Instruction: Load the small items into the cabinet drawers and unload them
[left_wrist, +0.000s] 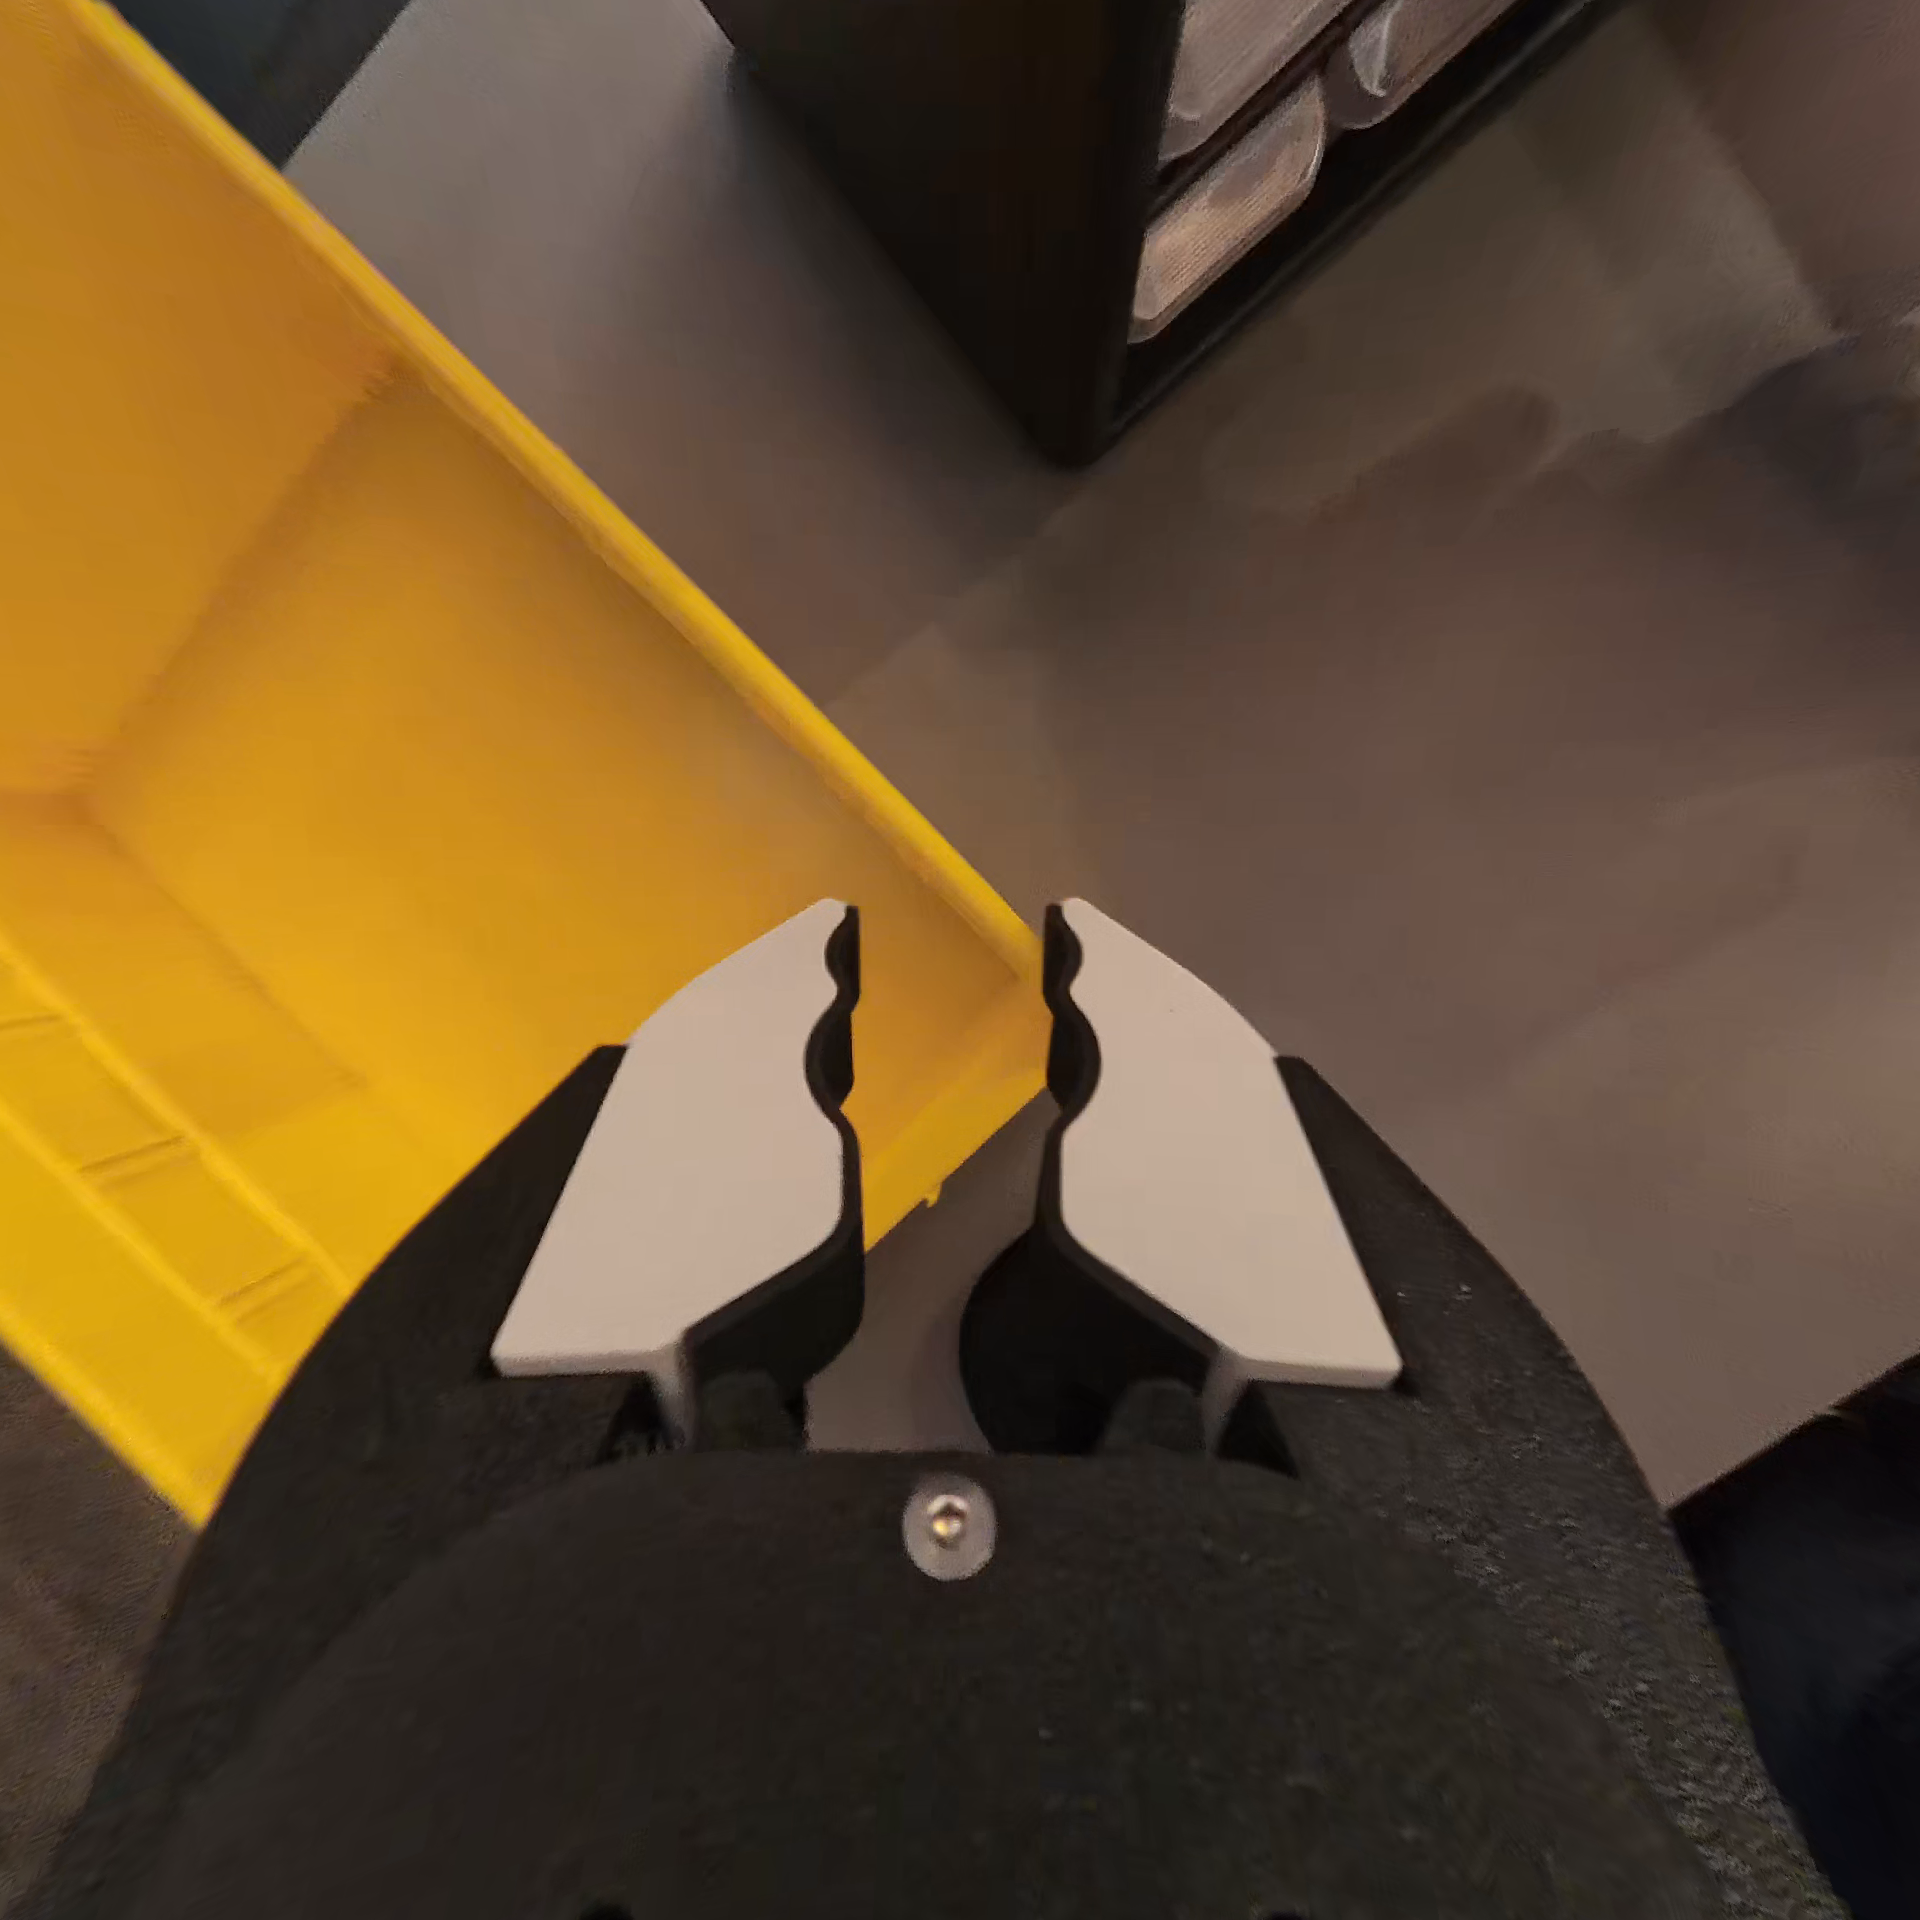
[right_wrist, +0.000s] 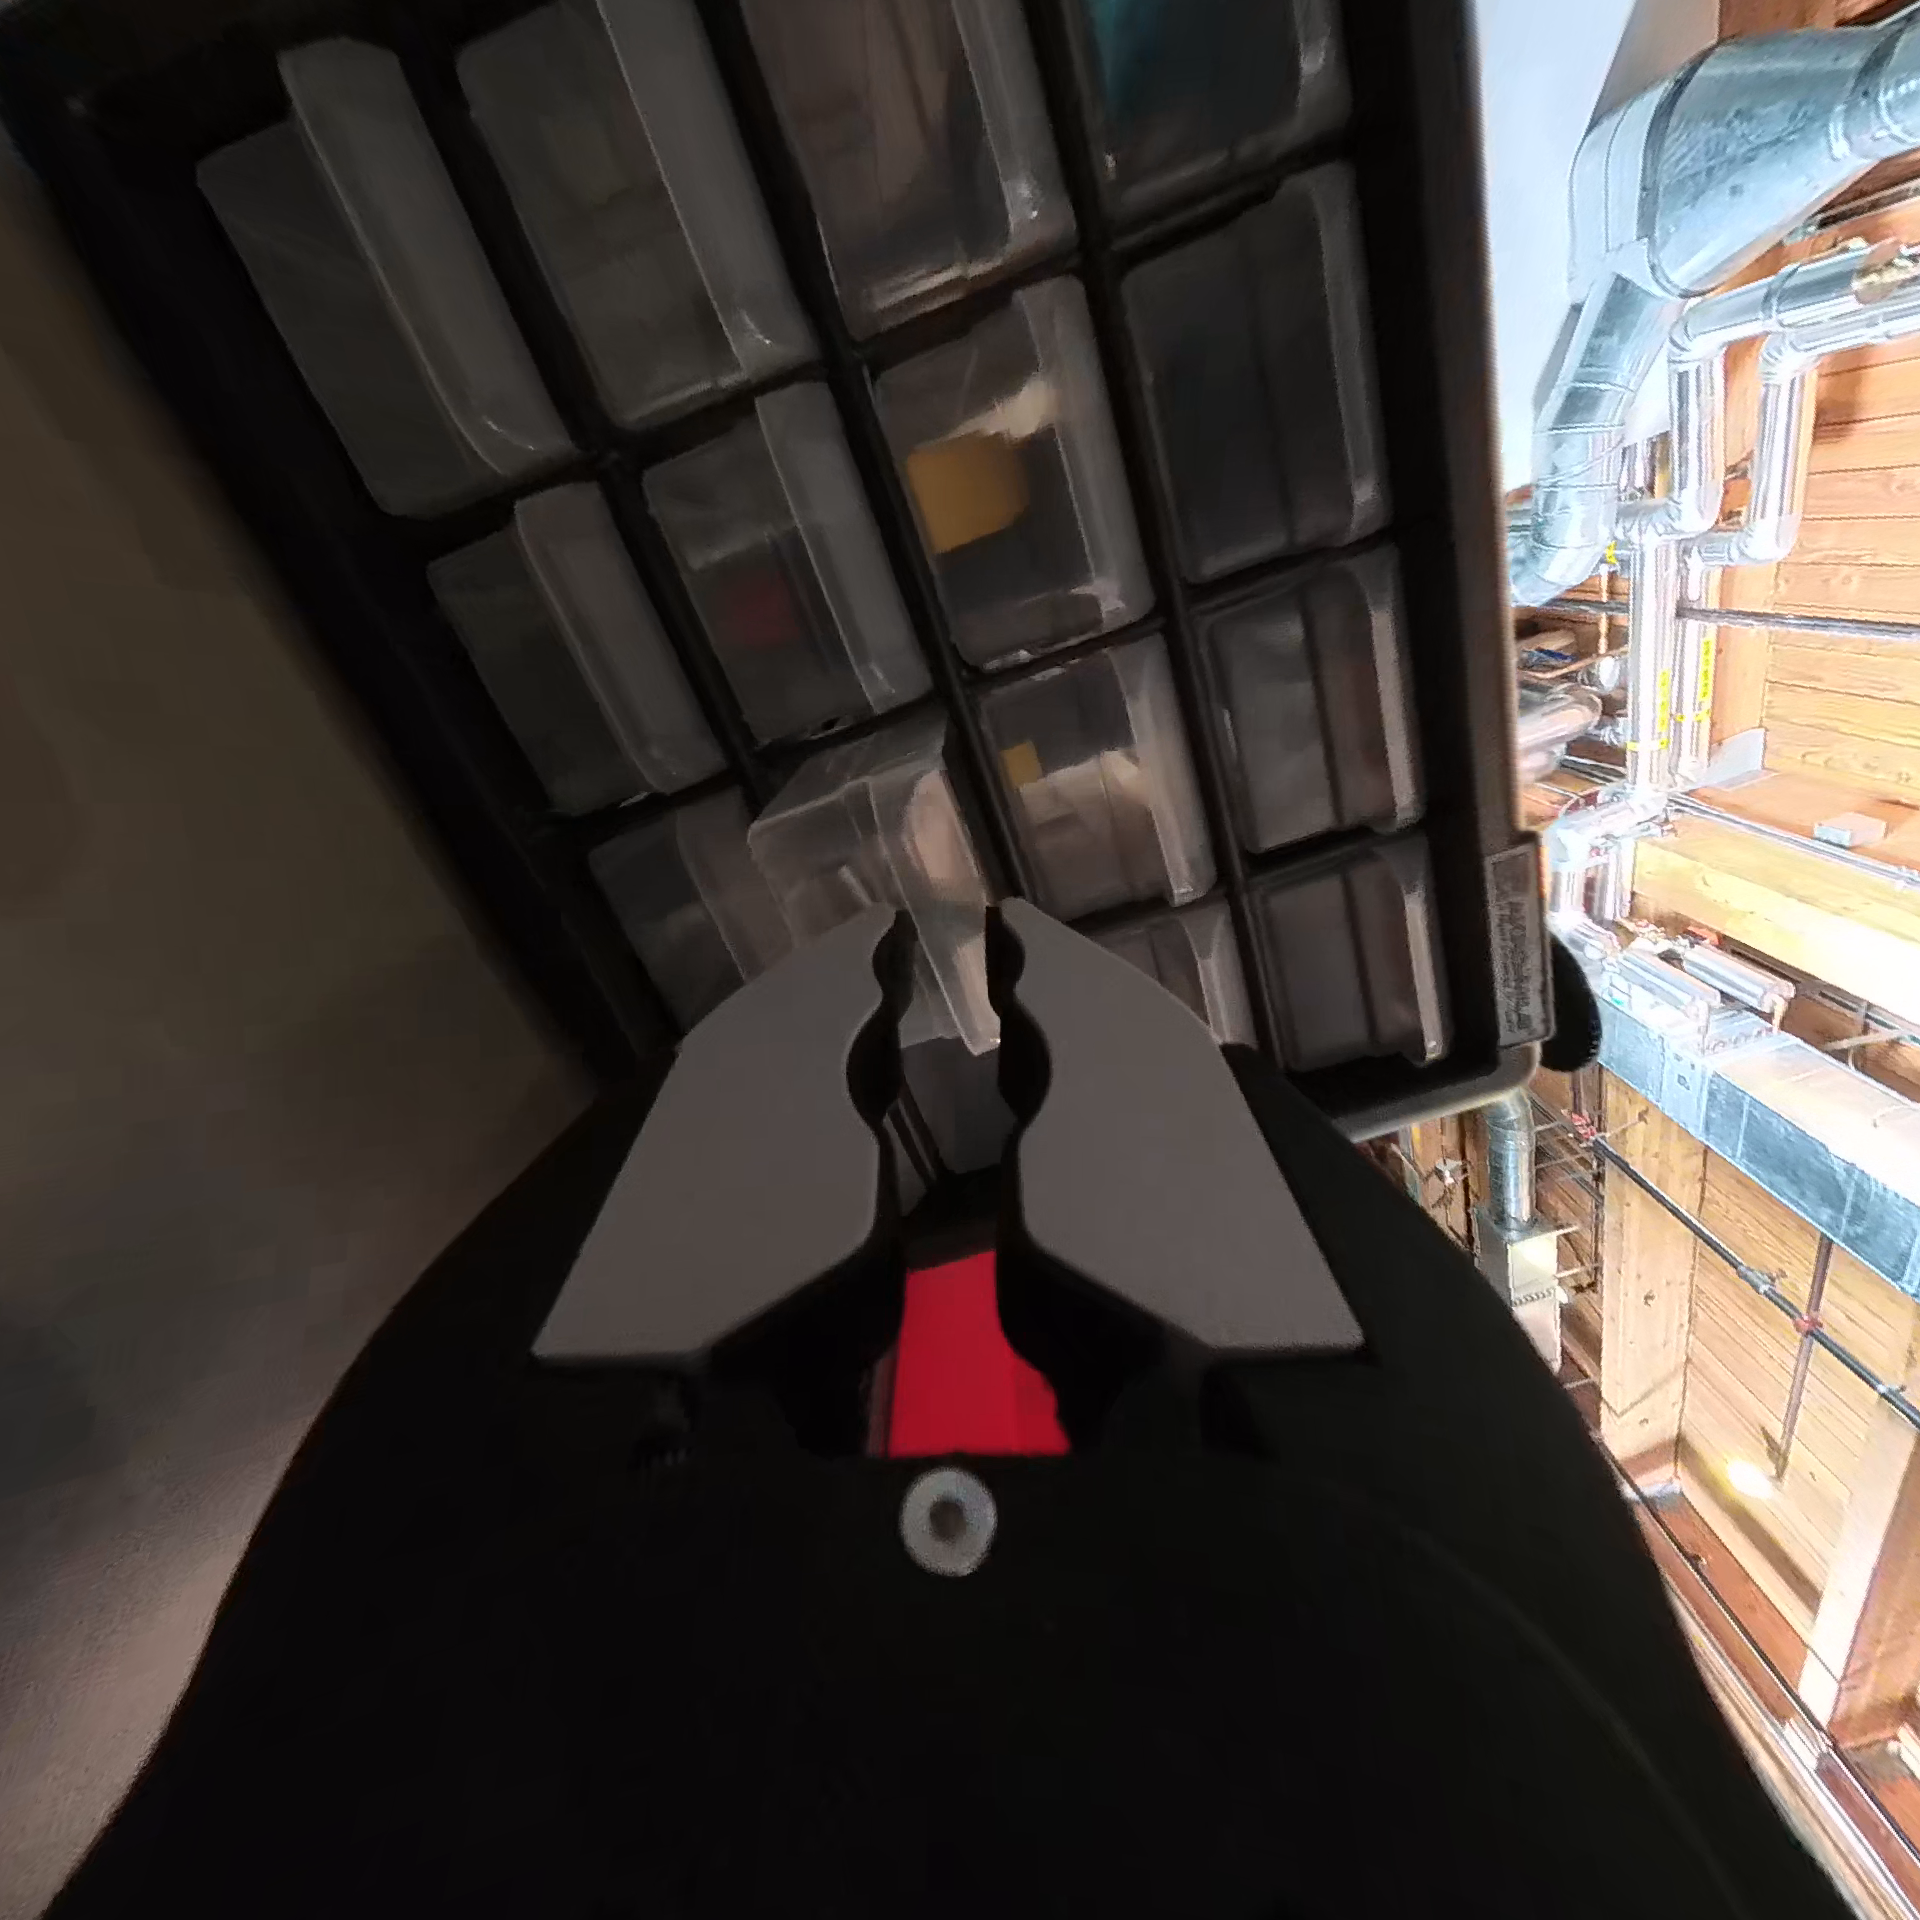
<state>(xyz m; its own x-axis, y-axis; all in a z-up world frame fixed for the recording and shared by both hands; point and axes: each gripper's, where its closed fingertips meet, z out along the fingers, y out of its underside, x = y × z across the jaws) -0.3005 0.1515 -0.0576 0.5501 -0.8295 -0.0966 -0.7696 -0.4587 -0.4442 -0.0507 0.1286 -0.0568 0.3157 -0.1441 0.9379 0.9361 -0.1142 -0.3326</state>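
The black cabinet (right_wrist: 1475, 623) of clear drawers fills the right wrist view. One clear drawer (right_wrist: 862, 873) is pulled out. My right gripper (right_wrist: 951, 914) is nearly closed, with the drawer's front tab between its fingers. A red item (right_wrist: 956, 1371) shows low between the fingers, inside that drawer. Other drawers hold a yellow item (right_wrist: 961, 488) and a dark red one (right_wrist: 758, 603). In the left wrist view my left gripper (left_wrist: 951, 914) is open over the near corner of an empty yellow bin (left_wrist: 364, 675). The bin's right wall ends between the fingers.
The grey table (left_wrist: 1351, 831) spreads to the right of the bin. The cabinet's side (left_wrist: 935, 208) stands at the far edge in the left wrist view. Metal ducts and pipes (right_wrist: 1714, 208) and wooden beams show beyond the cabinet in the right wrist view. About 25 cm separates my left fingertips from my right. The black cabinet (right_wrist: 1475, 623) is about 10 cm from my right fingertips and 25 cm from my left.
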